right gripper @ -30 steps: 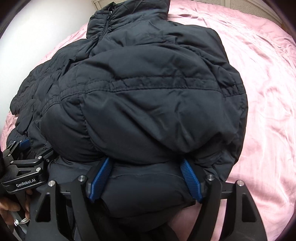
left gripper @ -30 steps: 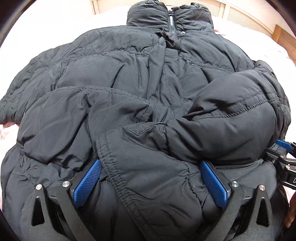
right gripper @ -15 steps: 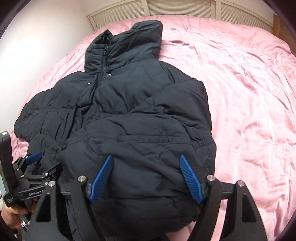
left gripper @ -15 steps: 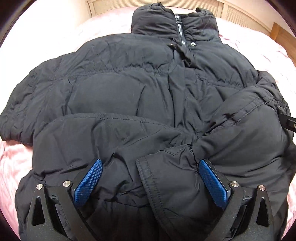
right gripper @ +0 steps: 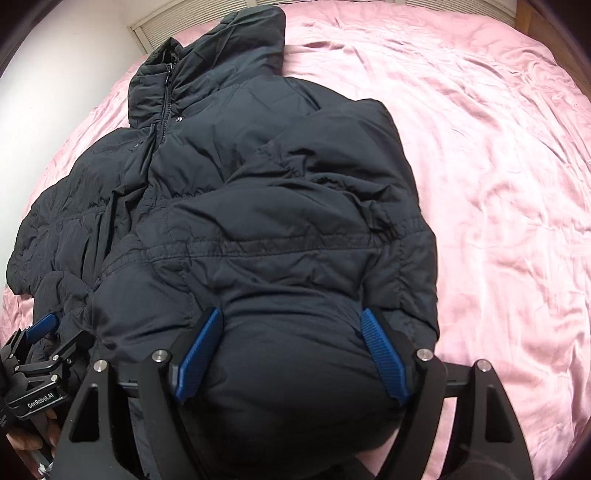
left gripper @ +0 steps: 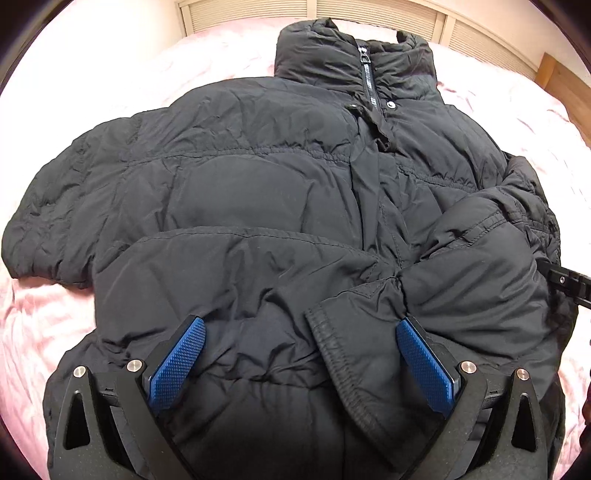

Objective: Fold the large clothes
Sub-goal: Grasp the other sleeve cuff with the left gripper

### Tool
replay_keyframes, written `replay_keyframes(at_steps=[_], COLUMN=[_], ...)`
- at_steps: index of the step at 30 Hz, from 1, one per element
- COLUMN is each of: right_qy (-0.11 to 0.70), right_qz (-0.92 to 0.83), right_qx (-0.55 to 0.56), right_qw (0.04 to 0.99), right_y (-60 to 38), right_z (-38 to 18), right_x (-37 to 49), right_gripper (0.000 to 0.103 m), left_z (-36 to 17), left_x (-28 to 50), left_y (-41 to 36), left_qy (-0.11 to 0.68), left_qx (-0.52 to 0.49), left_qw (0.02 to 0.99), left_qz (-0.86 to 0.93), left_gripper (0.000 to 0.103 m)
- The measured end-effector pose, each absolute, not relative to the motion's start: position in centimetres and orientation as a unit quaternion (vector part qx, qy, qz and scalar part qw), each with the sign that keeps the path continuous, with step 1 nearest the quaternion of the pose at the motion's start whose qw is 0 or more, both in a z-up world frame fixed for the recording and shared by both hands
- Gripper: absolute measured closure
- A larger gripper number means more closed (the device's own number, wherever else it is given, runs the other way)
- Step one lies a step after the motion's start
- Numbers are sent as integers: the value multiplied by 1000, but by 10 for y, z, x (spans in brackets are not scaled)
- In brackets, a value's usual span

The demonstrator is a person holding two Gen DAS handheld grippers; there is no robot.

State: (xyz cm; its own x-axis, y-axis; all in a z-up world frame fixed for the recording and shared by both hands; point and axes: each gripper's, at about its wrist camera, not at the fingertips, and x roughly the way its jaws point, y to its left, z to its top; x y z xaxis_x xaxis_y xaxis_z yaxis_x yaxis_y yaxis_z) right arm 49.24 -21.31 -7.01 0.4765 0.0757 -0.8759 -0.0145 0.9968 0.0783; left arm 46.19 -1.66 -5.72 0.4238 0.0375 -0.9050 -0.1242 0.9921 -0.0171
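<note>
Black quilted fabric fills most of what I see through the left wrist camera: the puffer jacket [left gripper: 258, 206] lies front-up on the pink bedsheet [left gripper: 33, 317], collar [left gripper: 354, 55] at the far end, zipper closed up to the neck. My left gripper [left gripper: 301, 354] sits at the near hem with its blue pads [left gripper: 177, 362] spread wide; padded cloth and a ribbed sleeve cuff [left gripper: 332, 354] bulge up between them, yet neither pad visibly presses in, so I read it as spread apart with nothing pinched. One sleeve is folded across the body on the right side of this view. Bare sheet shows along the left edge and beyond the collar, up to a slatted headboard [left gripper: 388, 14]. A tip of the right gripper pokes in at the right edge.

Through the right wrist camera, my right gripper [right gripper: 291, 354] is likewise wide, its pads flanking a thick hump of jacket [right gripper: 280, 236] hem without clamping it. A broad stretch of open bedsheet [right gripper: 498, 184] runs to the right of the garment. At lower left I see the left gripper [right gripper: 44, 332] at the jacket's edge.
</note>
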Motion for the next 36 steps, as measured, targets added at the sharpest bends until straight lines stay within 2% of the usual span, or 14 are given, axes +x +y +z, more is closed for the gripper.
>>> replay_keyframes(at_steps=[8, 18, 24, 36], right_qy=[521, 482, 472, 479], right_qz=[-9, -33, -37, -67], right_qx=[106, 123, 113, 118], right_qw=[847, 867, 874, 868], right_y=[-219, -201, -175, -141], right_z=[-58, 11, 42, 49], right_x=[422, 368, 360, 356], right_gripper=[25, 25, 25, 25], left_z=[-21, 24, 19, -33], left_x=[414, 376, 352, 348], left_y=[29, 140, 232, 410], left_qy=[506, 488, 480, 417], left_qx=[-65, -112, -209, -396], left_qw=[858, 861, 845, 806], left_qz=[64, 92, 106, 137], left_gripper=[1, 1, 1, 2])
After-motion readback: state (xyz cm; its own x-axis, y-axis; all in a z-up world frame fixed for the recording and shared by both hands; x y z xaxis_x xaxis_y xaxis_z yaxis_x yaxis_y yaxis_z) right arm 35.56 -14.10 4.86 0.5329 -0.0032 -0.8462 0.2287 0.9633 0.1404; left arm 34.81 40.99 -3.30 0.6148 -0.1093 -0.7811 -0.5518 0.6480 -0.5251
